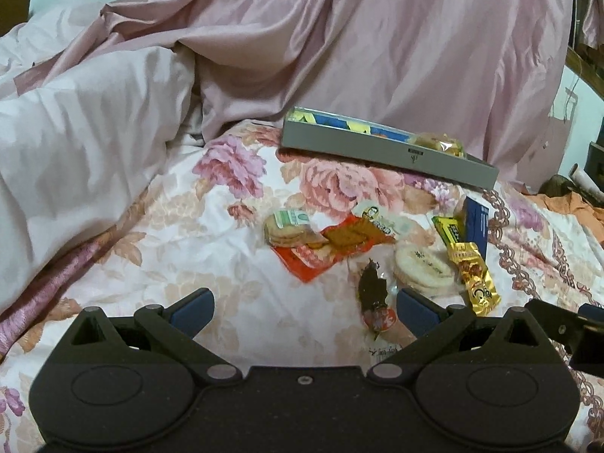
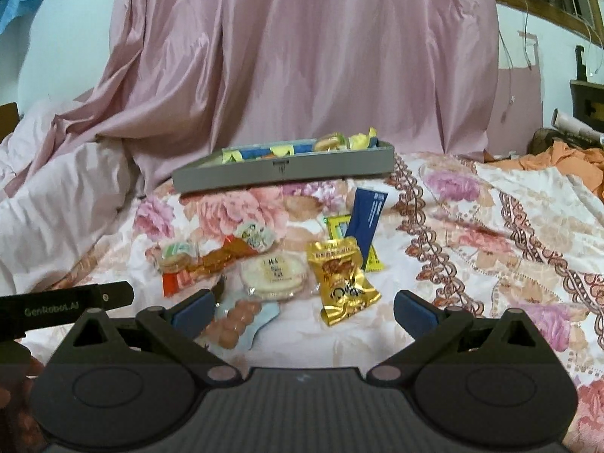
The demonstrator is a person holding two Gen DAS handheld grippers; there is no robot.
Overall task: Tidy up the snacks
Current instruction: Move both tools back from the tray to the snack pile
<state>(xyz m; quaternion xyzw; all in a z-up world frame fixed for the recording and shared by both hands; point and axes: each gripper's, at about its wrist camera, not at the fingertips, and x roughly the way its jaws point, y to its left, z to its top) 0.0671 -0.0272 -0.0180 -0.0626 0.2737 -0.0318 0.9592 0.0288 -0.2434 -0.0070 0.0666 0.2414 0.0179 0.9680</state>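
Hovered over loose snacks mid-bedspread, both grippers spread wide, empty (grey tray beyond, toward the far edge).

A bed covered by a floral bedspread in pinks and cream fills the foreground. At its left edge lies a heap of pale pink quilt. Behind the bed hangs a shiny pink curtain against a pale blue wall. A wooden window frame crosses the upper right corner, with crumpled orange cloth below it at the bed's right edge. The light is dim and warm.
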